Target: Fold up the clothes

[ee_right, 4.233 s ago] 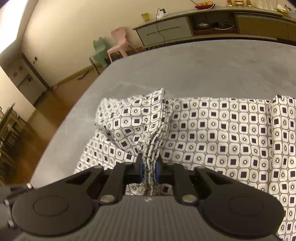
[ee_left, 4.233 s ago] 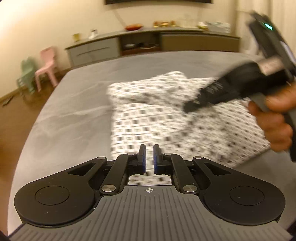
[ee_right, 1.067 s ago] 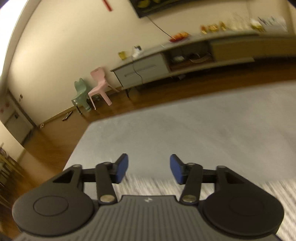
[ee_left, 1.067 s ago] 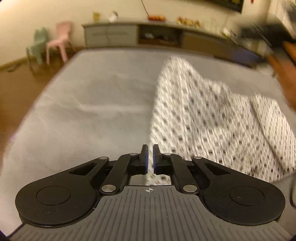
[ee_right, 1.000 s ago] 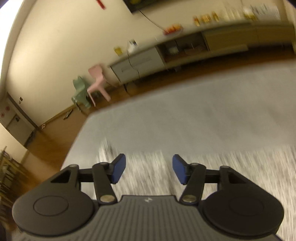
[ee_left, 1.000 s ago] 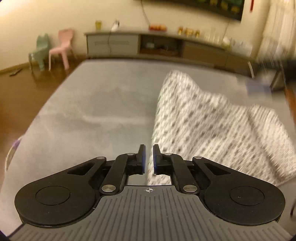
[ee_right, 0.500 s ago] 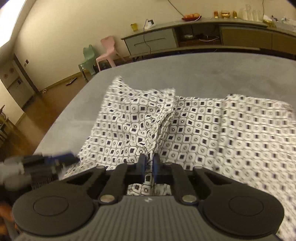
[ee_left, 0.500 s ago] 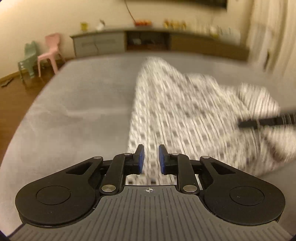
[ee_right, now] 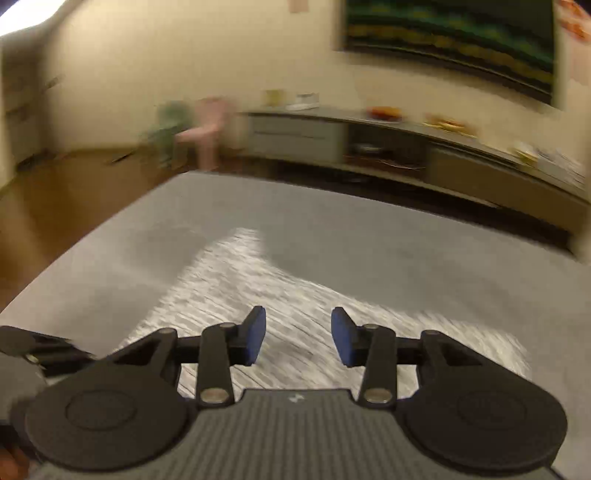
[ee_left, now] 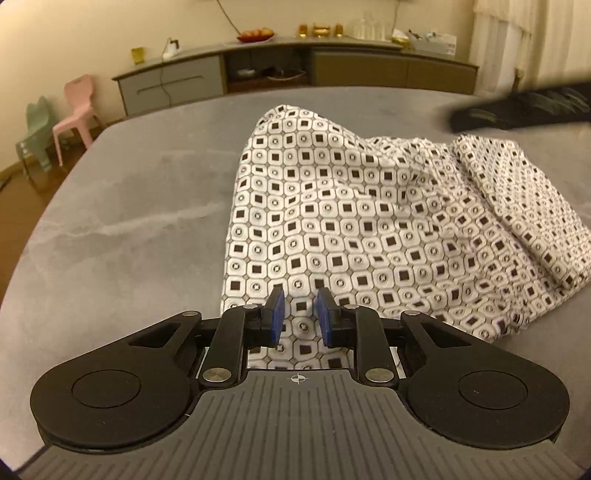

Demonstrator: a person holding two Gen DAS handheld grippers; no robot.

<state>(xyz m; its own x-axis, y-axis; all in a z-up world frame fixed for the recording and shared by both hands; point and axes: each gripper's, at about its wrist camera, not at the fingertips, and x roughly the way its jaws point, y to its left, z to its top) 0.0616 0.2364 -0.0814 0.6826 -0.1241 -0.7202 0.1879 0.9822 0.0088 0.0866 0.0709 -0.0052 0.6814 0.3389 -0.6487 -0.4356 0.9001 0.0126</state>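
Note:
A white garment with a black square print [ee_left: 369,221] lies spread on a grey surface [ee_left: 129,240], with a folded band along its right side. My left gripper [ee_left: 299,314] hovers over the garment's near edge. Its blue pads stand a little apart and the cloth lies under them, not pinched. My right gripper [ee_right: 298,334] is above the garment [ee_right: 258,295], which is blurred in the right wrist view. Its jaws are opening with nothing between them. It also shows as a dark blur [ee_left: 517,107] at the far right of the left wrist view.
A long low sideboard [ee_left: 295,70] with bowls and glasses runs along the far wall. A pink chair [ee_left: 77,107] and a green chair [ee_left: 35,129] stand on the wooden floor at the left. A curtain [ee_left: 517,33] hangs at the right.
The right gripper, shut on a raised fold half a second ago, has let go, opened and swung away. The left gripper's pads parted slightly as it sank toward the garment's near edge.

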